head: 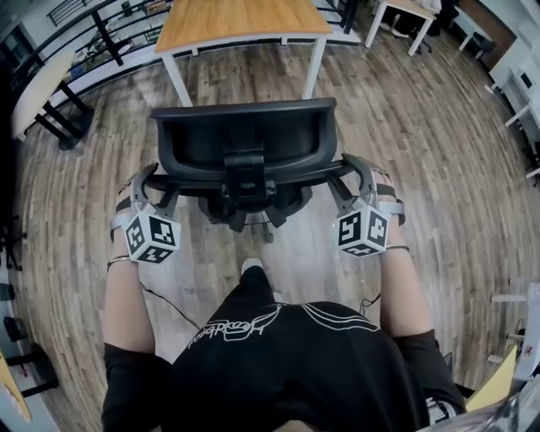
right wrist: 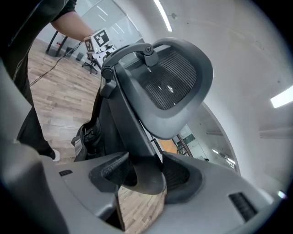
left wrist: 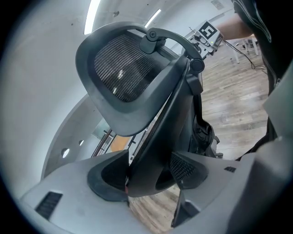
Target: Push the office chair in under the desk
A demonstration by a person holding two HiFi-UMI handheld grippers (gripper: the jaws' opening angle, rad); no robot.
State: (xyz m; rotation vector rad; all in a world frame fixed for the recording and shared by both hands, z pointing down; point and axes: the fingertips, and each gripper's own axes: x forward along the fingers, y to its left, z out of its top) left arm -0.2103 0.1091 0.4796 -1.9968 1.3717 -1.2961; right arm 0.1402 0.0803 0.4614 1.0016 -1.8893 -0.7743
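A black office chair (head: 243,150) with a mesh back stands on the wood floor, a short way in front of a wooden desk (head: 245,21) with white legs. My left gripper (head: 150,190) is shut on the left end of the chair's backrest frame (left wrist: 151,155). My right gripper (head: 354,187) is shut on the right end of the same frame (right wrist: 144,169). Each gripper view looks up along the frame to the mesh headrest (left wrist: 120,73), also the headrest (right wrist: 170,82). The chair's seat and base are mostly hidden under the backrest.
A person's legs and a white shoe (head: 251,267) stand just behind the chair. Black railings and a white bench (head: 38,89) run along the left. More white desks (head: 405,17) stand at the back right. A thin cable (head: 164,308) trails on the floor.
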